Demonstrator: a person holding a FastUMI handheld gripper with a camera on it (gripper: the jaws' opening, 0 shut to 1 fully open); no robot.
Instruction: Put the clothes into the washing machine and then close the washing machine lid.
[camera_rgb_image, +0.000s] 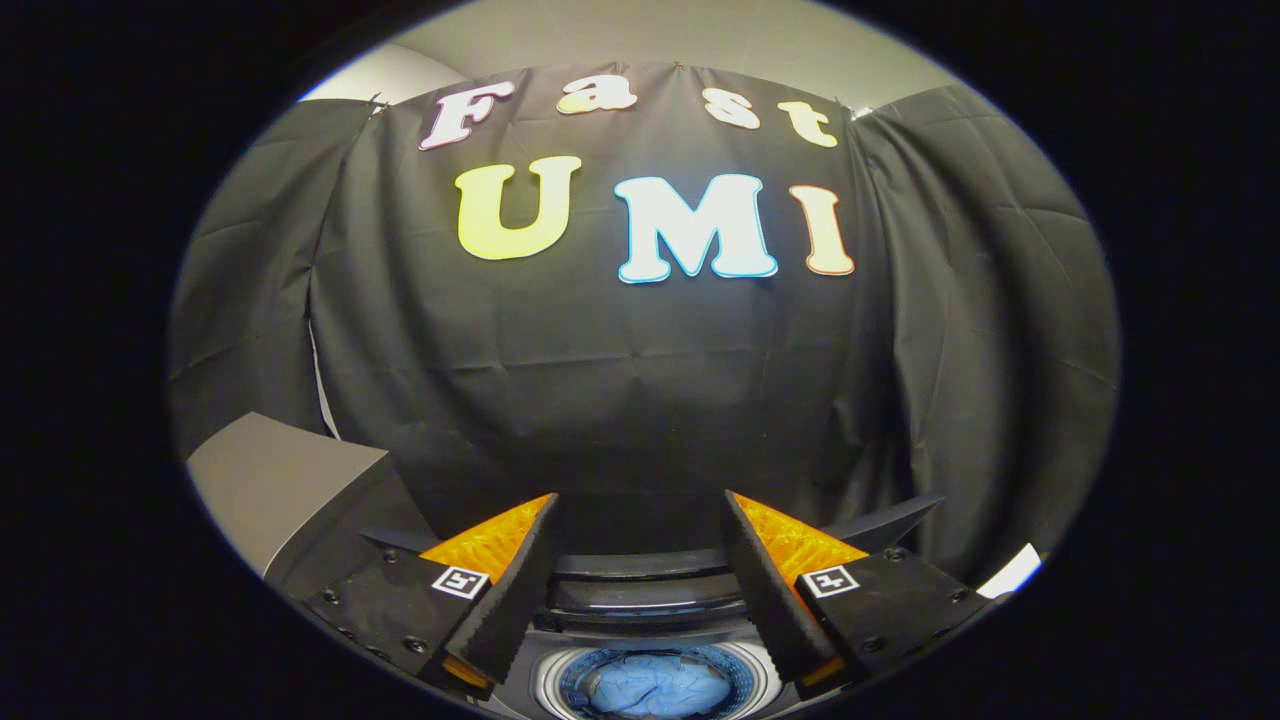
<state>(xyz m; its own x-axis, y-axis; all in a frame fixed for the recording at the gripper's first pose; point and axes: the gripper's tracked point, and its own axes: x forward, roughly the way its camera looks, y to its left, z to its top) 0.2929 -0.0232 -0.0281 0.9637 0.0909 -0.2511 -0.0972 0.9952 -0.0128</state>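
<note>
Hand-held gripper (640, 560) open (empty); clothes (655, 690) in washing machine (640, 600) drum.

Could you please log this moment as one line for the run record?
tongs: open, empty, above washer | blue clothes: inside drum | washer lid: up, not closed | grey box: beside washer

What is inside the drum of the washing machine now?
Inside the washing machine drum lies a light blue garment, bunched up, below and between the open gripper fingers, which hold nothing. Whatever lies under the cloth, and the drum's bottom, is covered.
</note>
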